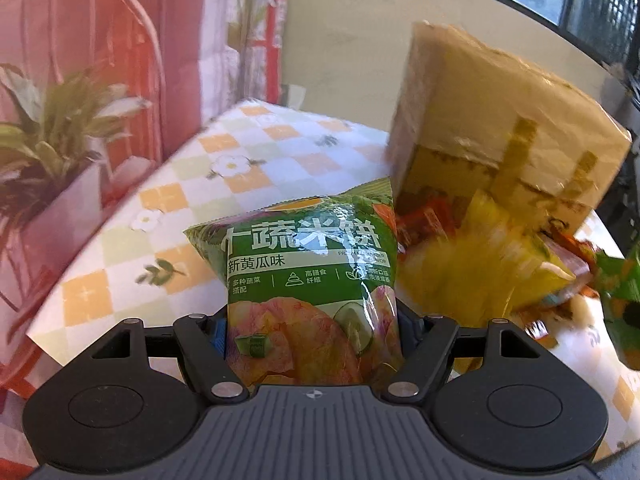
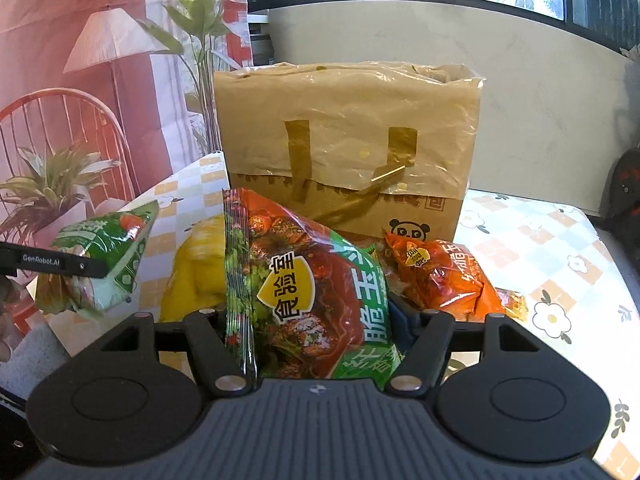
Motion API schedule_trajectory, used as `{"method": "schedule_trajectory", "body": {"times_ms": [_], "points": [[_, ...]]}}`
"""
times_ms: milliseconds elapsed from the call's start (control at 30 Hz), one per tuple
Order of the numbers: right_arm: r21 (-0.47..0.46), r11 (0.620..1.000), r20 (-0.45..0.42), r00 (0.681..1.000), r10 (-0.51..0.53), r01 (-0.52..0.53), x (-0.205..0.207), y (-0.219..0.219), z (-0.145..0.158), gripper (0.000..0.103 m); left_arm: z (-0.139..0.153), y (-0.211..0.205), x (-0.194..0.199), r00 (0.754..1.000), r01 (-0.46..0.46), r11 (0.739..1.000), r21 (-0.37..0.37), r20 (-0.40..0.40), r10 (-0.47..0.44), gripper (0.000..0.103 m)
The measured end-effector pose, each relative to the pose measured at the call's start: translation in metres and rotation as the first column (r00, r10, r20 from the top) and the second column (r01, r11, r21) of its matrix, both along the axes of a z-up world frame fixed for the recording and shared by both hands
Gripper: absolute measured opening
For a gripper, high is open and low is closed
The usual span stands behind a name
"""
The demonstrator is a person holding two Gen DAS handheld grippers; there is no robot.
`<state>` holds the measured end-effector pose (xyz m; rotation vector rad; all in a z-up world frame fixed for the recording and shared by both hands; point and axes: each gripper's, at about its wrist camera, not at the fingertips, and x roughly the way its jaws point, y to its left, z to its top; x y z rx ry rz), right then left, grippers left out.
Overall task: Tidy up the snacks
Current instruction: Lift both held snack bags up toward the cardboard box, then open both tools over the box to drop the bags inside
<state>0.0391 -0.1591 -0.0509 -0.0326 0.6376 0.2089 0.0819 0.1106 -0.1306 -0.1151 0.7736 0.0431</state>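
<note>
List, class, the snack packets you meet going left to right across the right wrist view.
Green rice-cracker packet held by the left gripper → yellow packet → red-and-green packet in the right gripper → orange packet.

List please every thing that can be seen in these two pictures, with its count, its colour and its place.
green rice cracker packet: 1, green, held in the left gripper
red and green corn snack packet: 1, red and green, held in the right gripper
orange snack packet: 1, orange, on the table in front of the bag
yellow snack packet: 1, yellow, on the table left of the bag, blurred
brown paper bag: 1, brown, panda print, upright behind the snacks
table: 1, checked flowered cloth in white, orange and pale green
backdrop: 1, red, printed chair, lamp and plants, at left
left gripper: 1, black
right gripper: 1, black
</note>
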Motion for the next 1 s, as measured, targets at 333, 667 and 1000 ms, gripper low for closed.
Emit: {"method": "schedule_trajectory", "body": {"times_ms": [333, 667, 1000], "points": [[0.032, 0.999, 0.095, 0.995, 0.02, -0.023, 0.015, -0.007, 0.033, 0.069, 0.059, 0.0, 0.012, 0.985, 0.043, 0.999, 0.008, 0.167, -0.044, 0.076], [0.116, 0.993, 0.242, 0.97, 0.002, -0.031, 0.054, -0.029, 0.107, 0.069, 0.136, -0.055, 0.069, 0.932, 0.212, 0.977, 0.021, 0.295, -0.209, 0.076], [0.199, 0.98, 0.297, 0.953, -0.066, 0.006, 0.14, -0.053, 0.142, 0.069, 0.18, -0.12, 0.155, 0.882, 0.275, 0.954, 0.116, 0.366, -0.298, 0.076]]}}
